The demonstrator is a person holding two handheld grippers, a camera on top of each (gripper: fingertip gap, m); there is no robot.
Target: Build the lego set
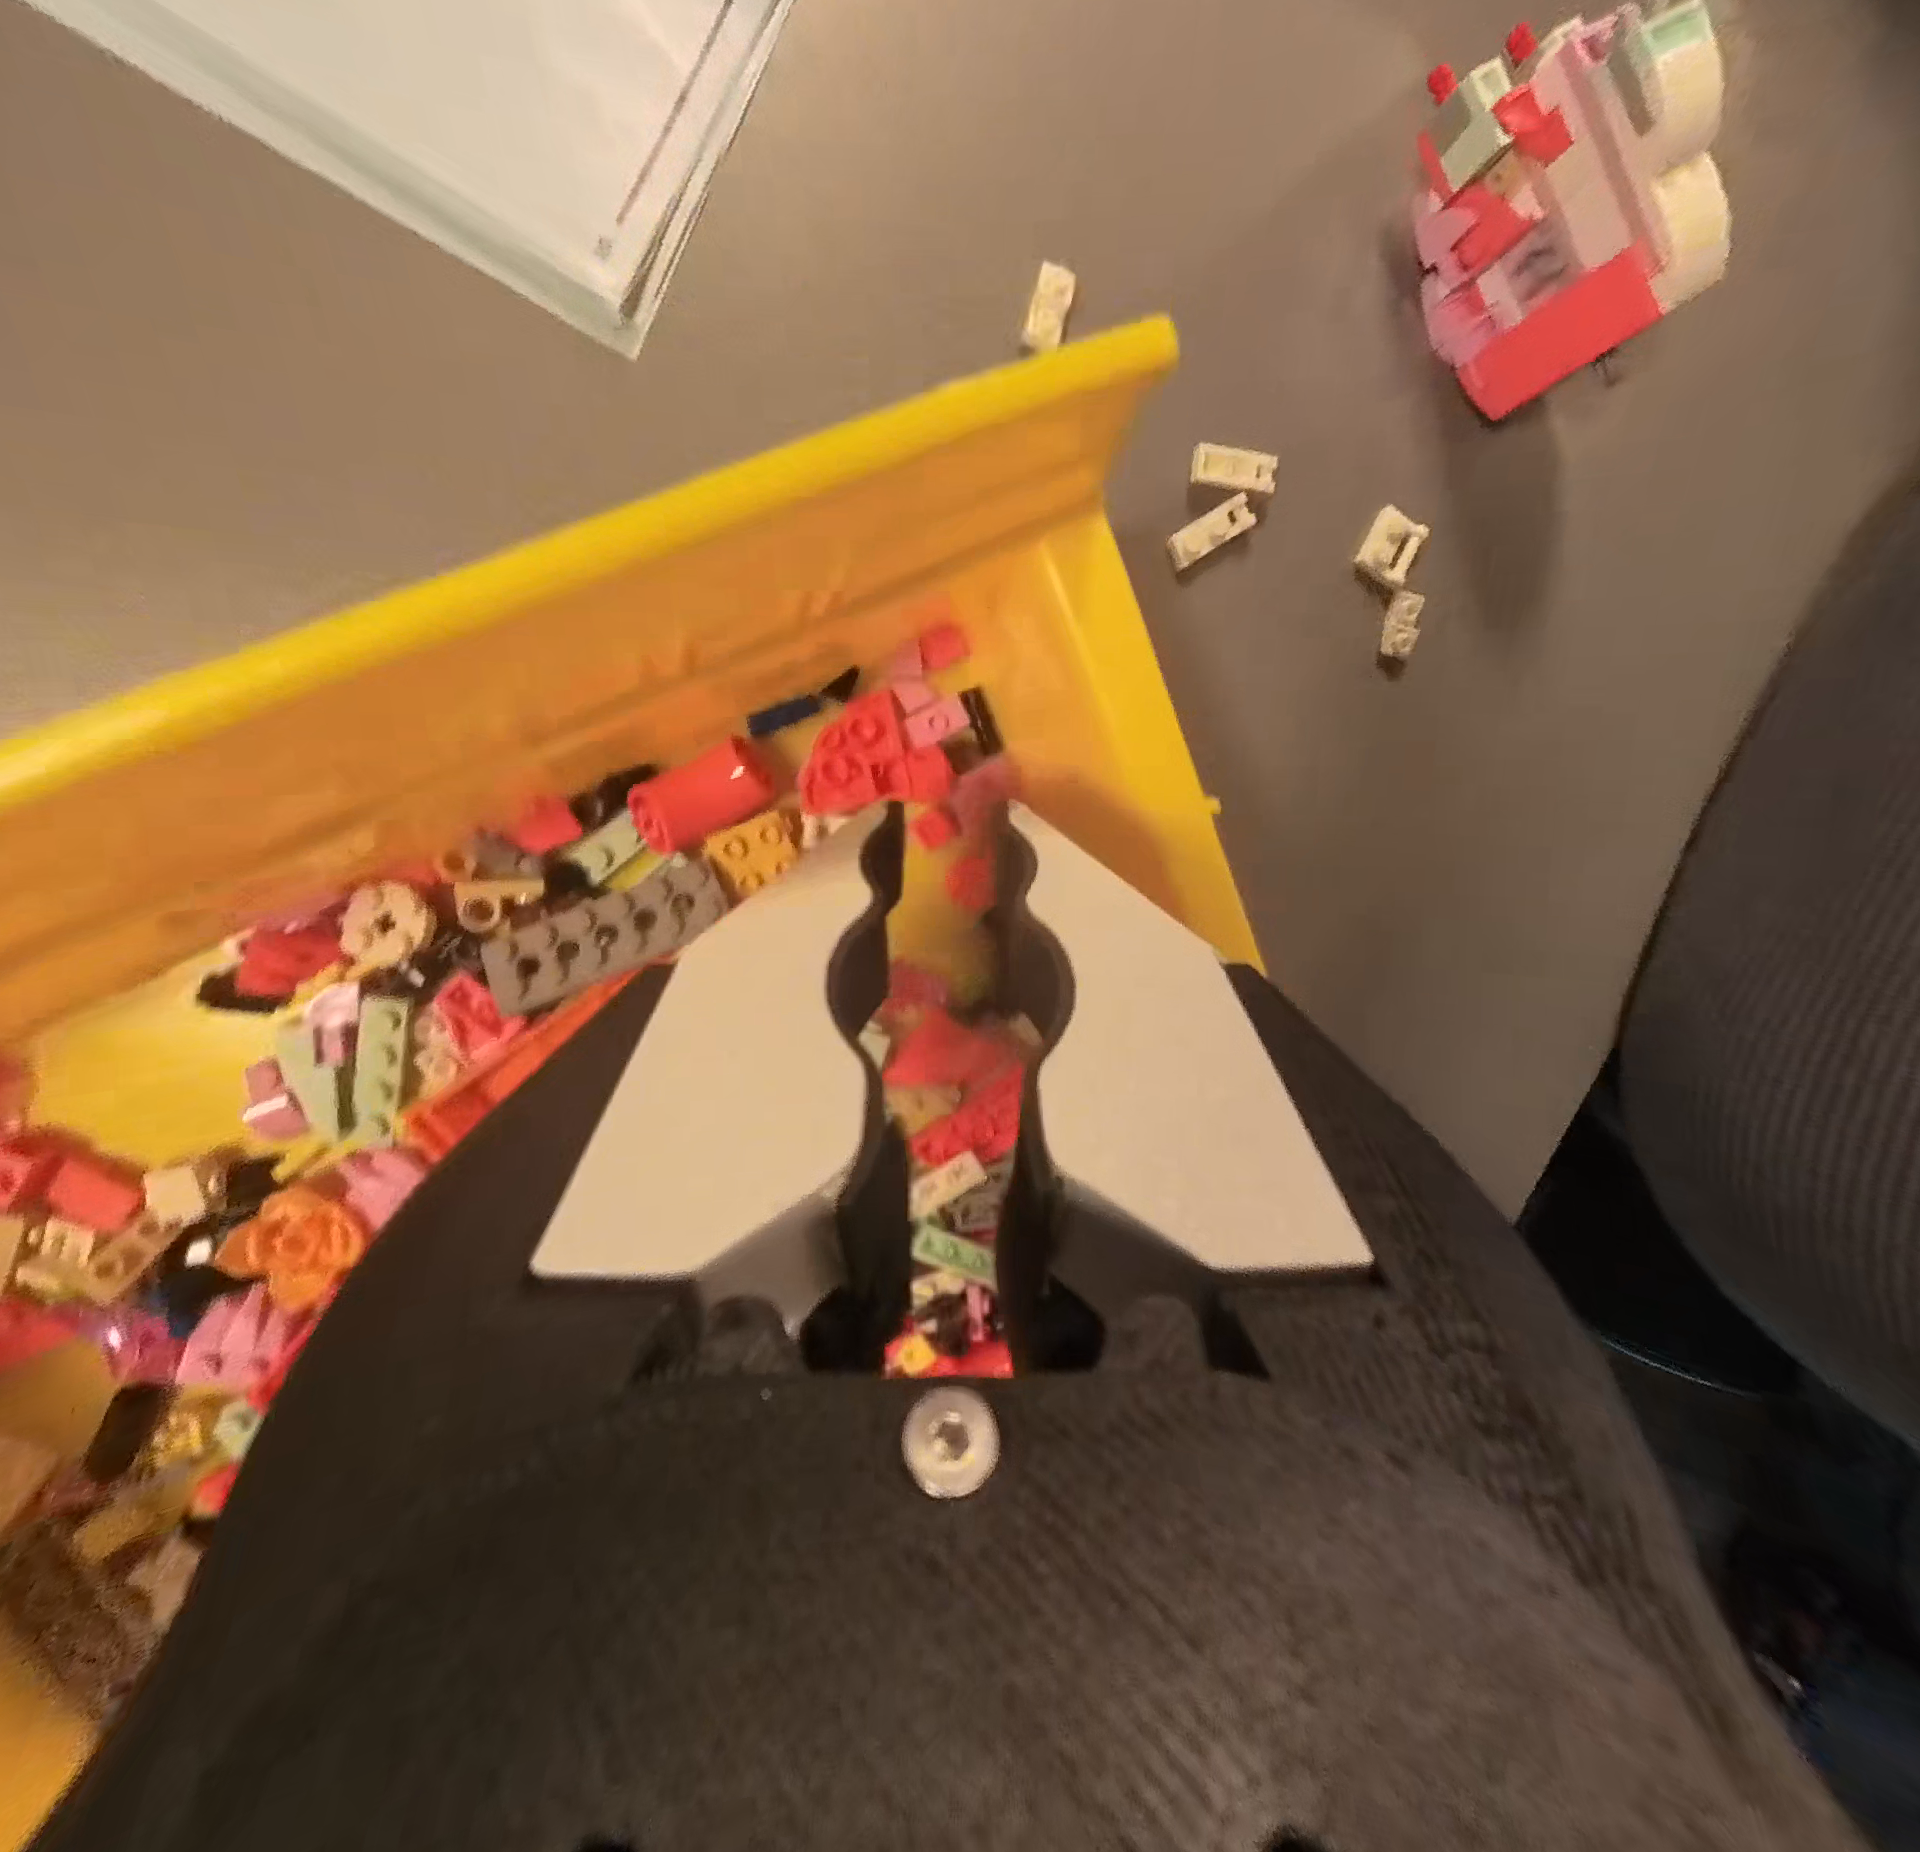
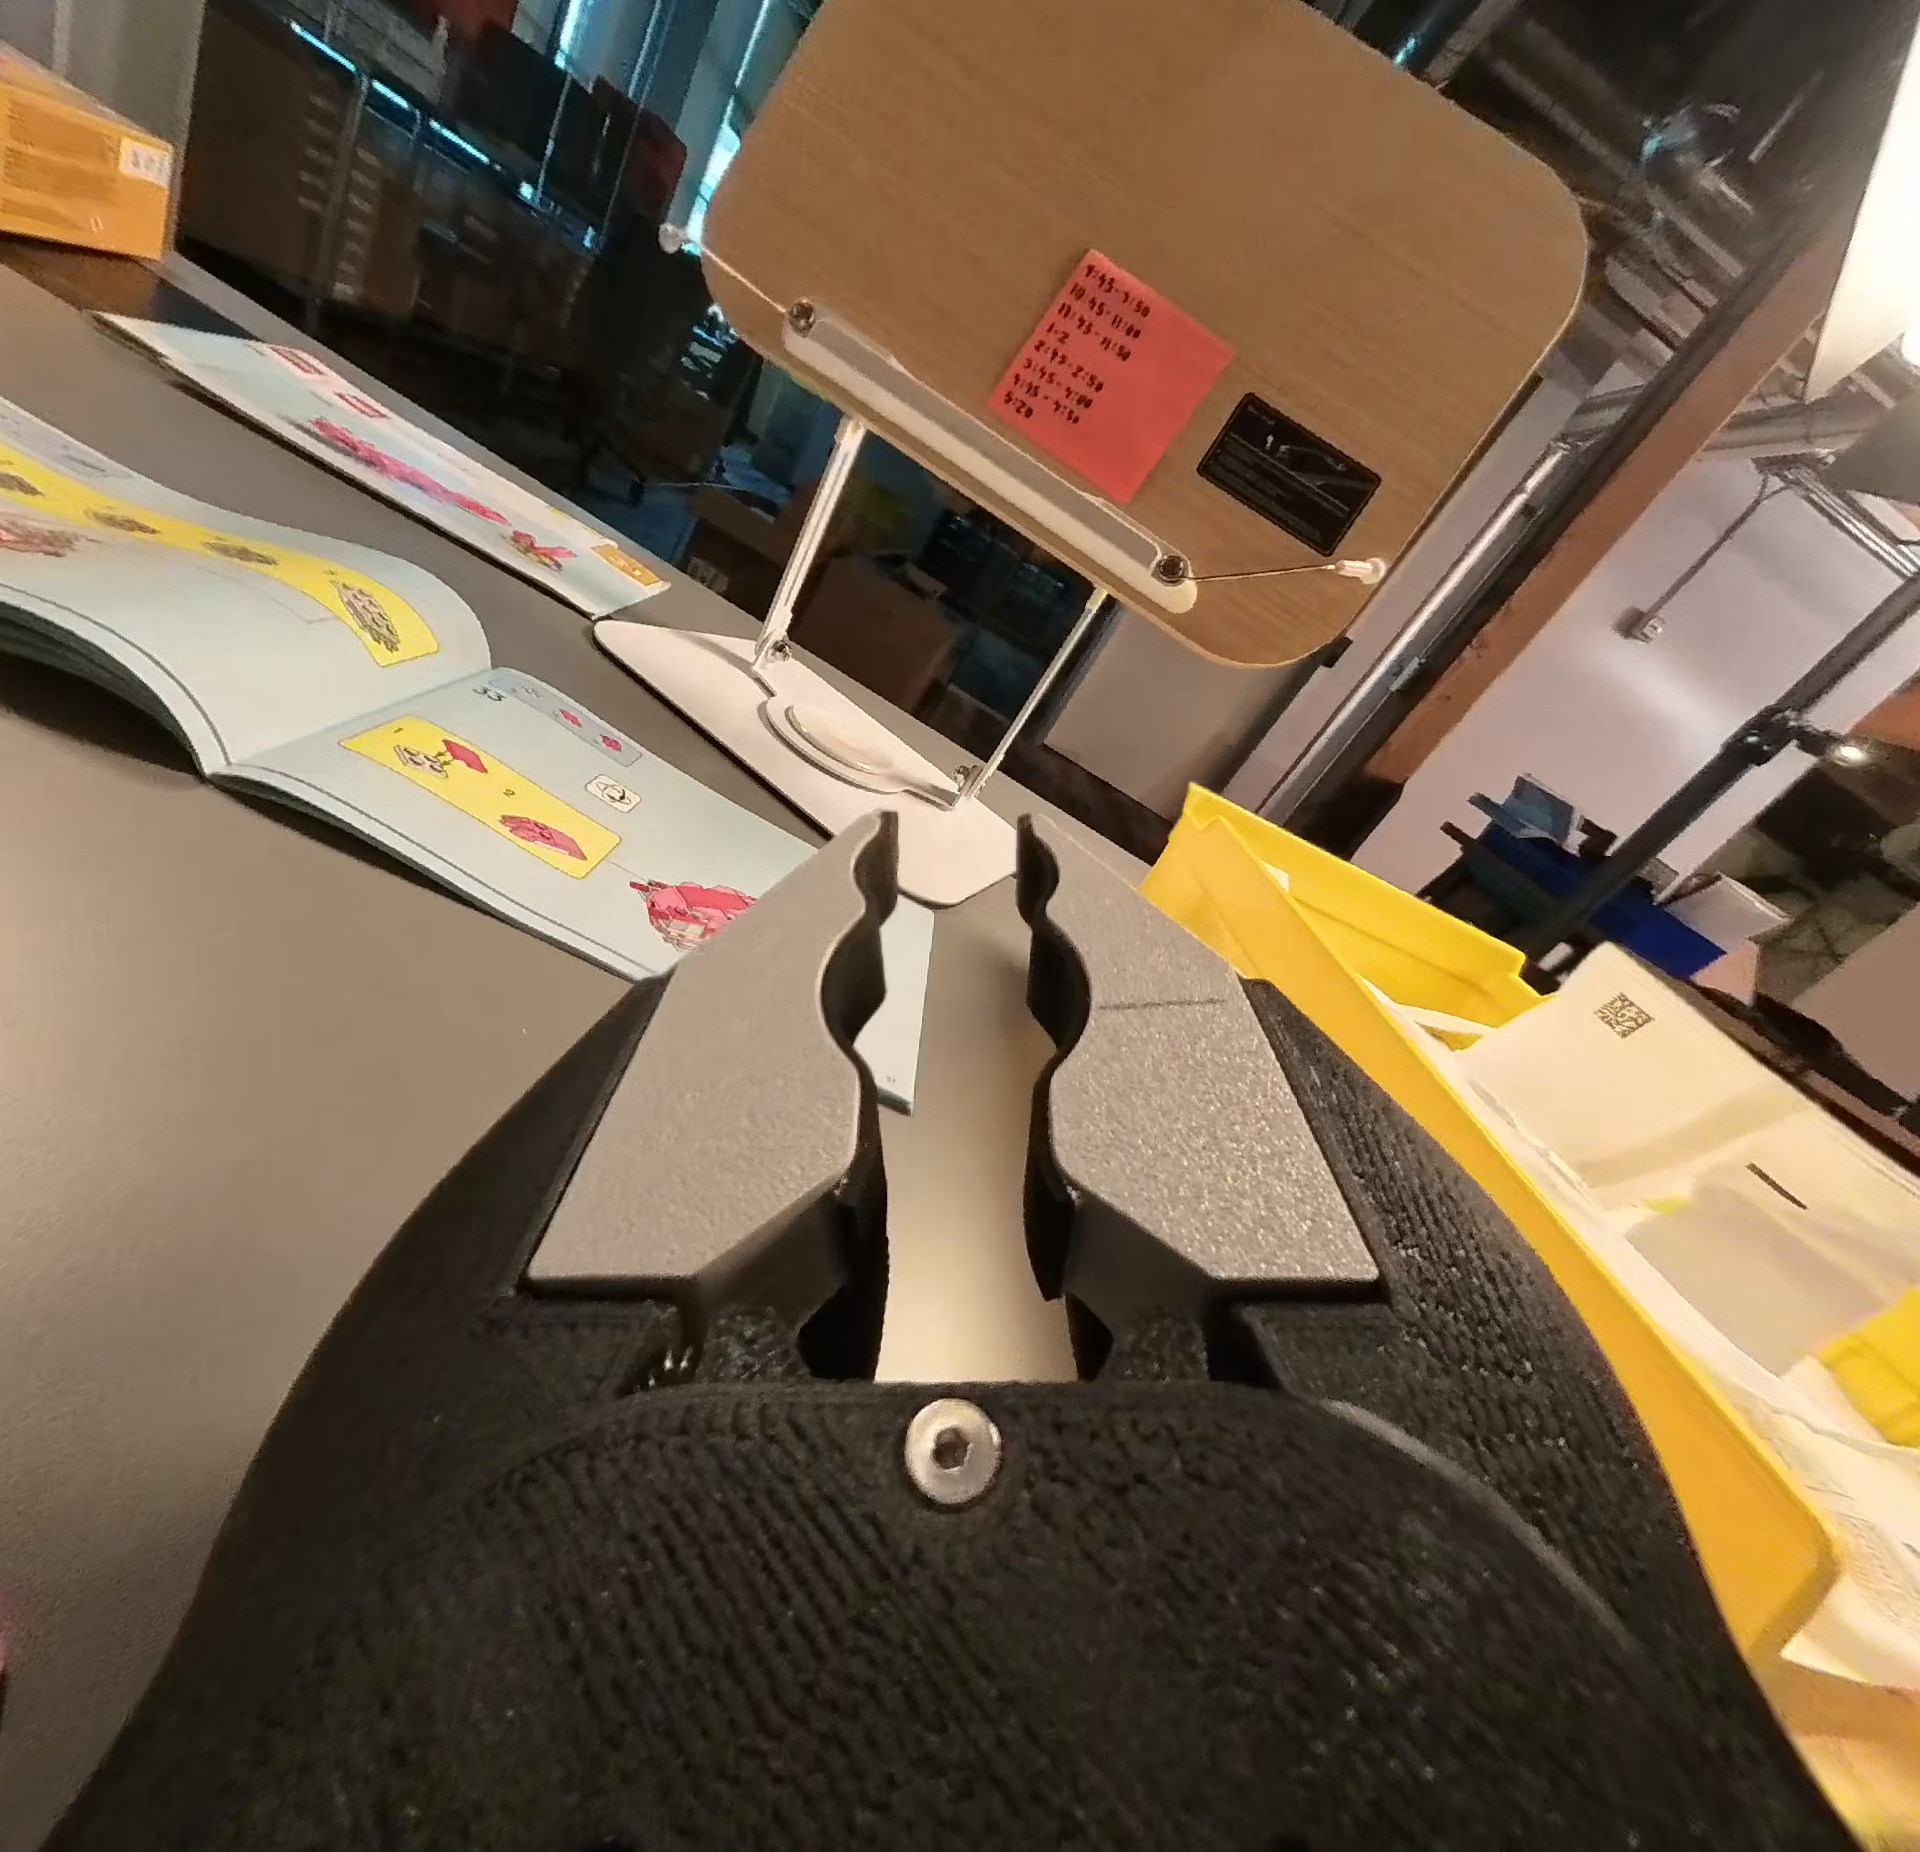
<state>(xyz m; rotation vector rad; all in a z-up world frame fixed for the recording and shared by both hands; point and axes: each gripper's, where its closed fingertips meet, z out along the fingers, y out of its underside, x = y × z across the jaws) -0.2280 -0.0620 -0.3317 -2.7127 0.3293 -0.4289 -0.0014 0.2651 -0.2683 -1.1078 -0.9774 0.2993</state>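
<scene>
In the left wrist view my left gripper (image 1: pixel 951 826) hangs over a yellow bin (image 1: pixel 665 597) full of loose bricks. Its jaws stand a narrow gap apart. A small red brick (image 1: pixel 925 828) and a round red piece (image 1: pixel 971 880) show between the fingertips, but neither spans the gap. A red wedge plate (image 1: pixel 862 753) lies just past the tips. The view is blurred. In the right wrist view my right gripper (image 2: pixel 956 836) is open and empty, low over the dark table. It points at the white base (image 2: pixel 727 680) of a book stand.
A partly built red, pink and cream model (image 1: pixel 1558 213) and several loose pale pieces (image 1: pixel 1231 467) lie on the table beyond the bin. An open instruction booklet (image 2: pixel 364 722) lies left of the right gripper. A yellow bin (image 2: pixel 1351 929) holding white paper bags (image 2: pixel 1662 1179) stands to its right. Tip to tip, the grippers are about 40 centimeters apart.
</scene>
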